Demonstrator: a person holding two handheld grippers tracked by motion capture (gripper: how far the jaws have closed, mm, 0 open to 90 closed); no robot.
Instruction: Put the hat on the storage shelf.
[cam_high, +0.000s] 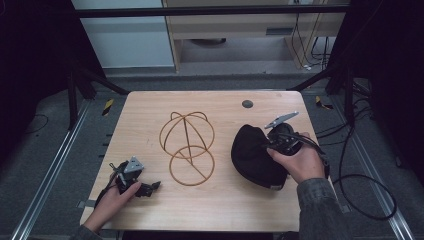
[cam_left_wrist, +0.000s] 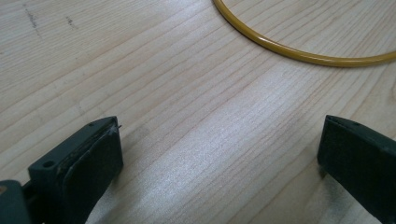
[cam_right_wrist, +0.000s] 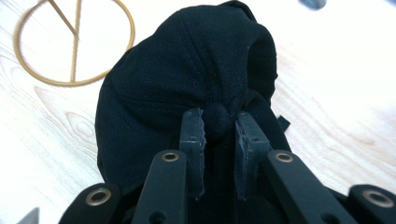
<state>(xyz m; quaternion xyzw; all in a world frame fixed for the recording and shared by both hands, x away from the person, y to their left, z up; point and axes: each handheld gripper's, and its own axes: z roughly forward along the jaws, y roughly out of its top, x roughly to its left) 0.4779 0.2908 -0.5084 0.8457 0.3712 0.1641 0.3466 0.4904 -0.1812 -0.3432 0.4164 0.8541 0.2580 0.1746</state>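
While the left gripper (cam_high: 150, 187) rests on the table (cam_high: 225, 205), jaws apart and empty, the right gripper (cam_right_wrist: 219, 128) pinches the black cap's (cam_right_wrist: 187, 70) crown, likely bound for the wire stand (cam_high: 187, 147).

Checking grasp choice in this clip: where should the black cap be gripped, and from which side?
Grip the black cap at the crown's top button, coming from above on its right, as the right tongs do. The soft fabric bunches there into a fold; the wire hat stand stands on its left.
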